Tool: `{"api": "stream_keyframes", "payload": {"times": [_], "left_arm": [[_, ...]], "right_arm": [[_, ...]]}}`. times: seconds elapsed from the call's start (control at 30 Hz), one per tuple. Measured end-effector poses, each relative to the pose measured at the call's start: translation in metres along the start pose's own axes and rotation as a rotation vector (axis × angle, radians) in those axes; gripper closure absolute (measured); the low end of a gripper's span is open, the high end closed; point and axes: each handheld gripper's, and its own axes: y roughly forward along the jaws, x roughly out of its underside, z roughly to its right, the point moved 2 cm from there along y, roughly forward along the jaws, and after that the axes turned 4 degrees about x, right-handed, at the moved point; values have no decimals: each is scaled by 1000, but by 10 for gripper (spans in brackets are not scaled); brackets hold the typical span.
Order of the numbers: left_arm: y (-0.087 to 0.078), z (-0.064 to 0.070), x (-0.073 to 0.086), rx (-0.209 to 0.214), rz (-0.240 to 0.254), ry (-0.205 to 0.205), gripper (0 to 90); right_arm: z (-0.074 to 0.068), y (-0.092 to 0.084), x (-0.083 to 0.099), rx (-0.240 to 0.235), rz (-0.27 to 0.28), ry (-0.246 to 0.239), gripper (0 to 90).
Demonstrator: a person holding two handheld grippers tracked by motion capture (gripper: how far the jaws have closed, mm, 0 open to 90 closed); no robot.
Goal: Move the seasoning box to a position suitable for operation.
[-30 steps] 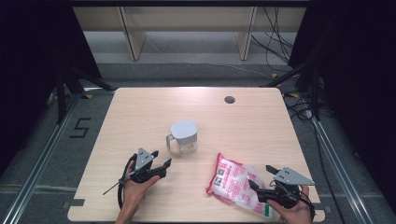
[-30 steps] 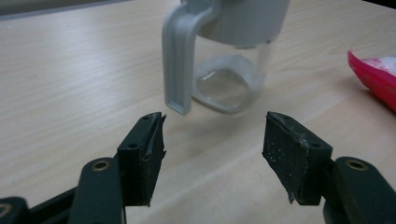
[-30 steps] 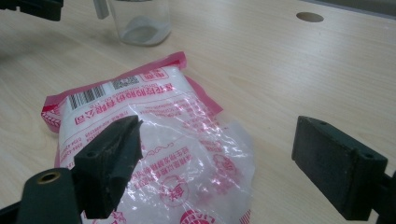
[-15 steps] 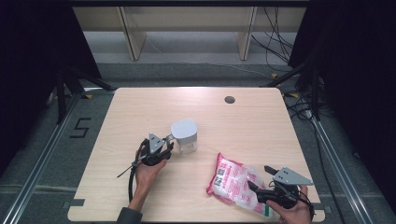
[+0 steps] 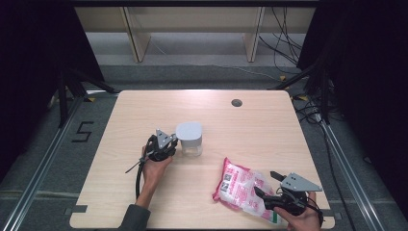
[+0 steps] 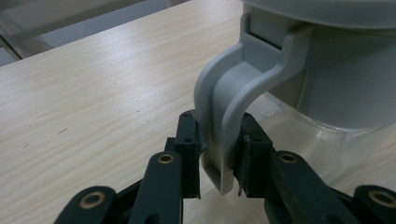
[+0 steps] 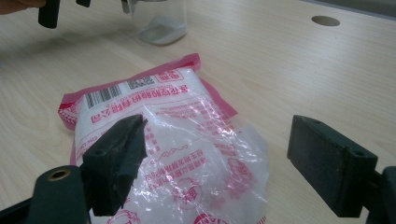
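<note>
My left gripper [image 5: 169, 148] sits at the left side of the jug [image 5: 189, 138], which stands upright near the middle of the table [image 5: 250, 125], a little to the left. Its jaws have just been closing, and in the left gripper view my left gripper [image 6: 219, 154] has them clamped on the jug's grey handle [image 6: 229, 112], one pad on each side of the lower end of the loop. The jug has a clear body and a grey lid [image 5: 188, 130] on top.

My right gripper [image 5: 270, 185] rests at the near right corner of the table, jaws spread wide and grasping nothing. In the right gripper view my right gripper [image 7: 215, 149] frames the near end of the pink and clear bag [image 7: 168, 154], which lies flat on the wood; the left jaw is over the plastic, the right jaw stands clear of it above bare table. From the high view the bag [image 5: 240, 187] lies to the near right of the jug, well apart from it.
</note>
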Motion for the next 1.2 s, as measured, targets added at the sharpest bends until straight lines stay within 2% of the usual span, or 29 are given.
{"api": "stream_keyframes", "payload": {"times": [0.07,0.23,0.27,0.3,0.33,0.37,0.43,0.47,0.5,0.53,0.57,0.6,0.63,0.67,0.7,0.87,0.93,1.0,1.03,1.1,1.13,1.17,1.2], "left_arm": [[-2,1,3,24,26,-36,735],[-9,12,7,71,36,-3,731],[-11,16,9,83,45,4,730],[-14,19,10,90,45,23,727],[-17,22,12,100,45,31,722],[-20,25,13,102,44,31,720],[-26,29,16,123,45,32,715],[-28,30,17,129,46,28,712],[-30,32,18,135,50,35,711],[-31,33,18,129,37,52,710],[-31,35,18,142,43,50,709],[-30,36,17,142,41,54,710],[-28,40,16,136,76,16,711],[-29,39,17,139,41,66,711],[-29,39,16,144,42,76,711],[-29,41,17,139,45,112,705],[-28,40,16,149,42,94,706],[-25,41,15,139,43,101,710],[-24,42,14,144,32,120,711],[-23,43,13,151,38,113,713],[-22,45,13,153,40,116,714],[-22,45,13,156,42,122,714],[-21,46,13,164,47,115,714]], "right_arm": [[0,0,0,-3,1,3,200],[-1,0,0,-2,-6,0,201],[-4,-2,0,2,-19,27,201],[-1,0,0,-4,3,-10,203],[0,1,0,-1,11,-22,204],[-1,0,0,-7,6,-12,204],[0,1,0,2,8,-25,204],[-1,1,0,-14,0,-8,204],[-1,1,0,-14,-1,-15,204],[0,2,-1,-4,20,-32,204],[0,2,-1,-2,19,-40,204],[-2,1,0,-7,5,-16,205],[-1,1,-1,-4,16,-31,204],[-2,1,-1,-9,16,-25,204],[-3,0,-1,-7,-2,-11,205],[-3,0,-1,-9,-3,-18,205],[-4,0,-1,-13,-4,-17,205],[-5,0,0,-13,-8,-11,205],[-5,1,-1,-11,-6,-19,205],[-7,1,-1,-20,-8,2,205],[-5,1,-1,-19,0,-26,205],[-6,0,0,-17,-7,-4,205],[-4,1,-1,-20,-1,-26,205]]}}
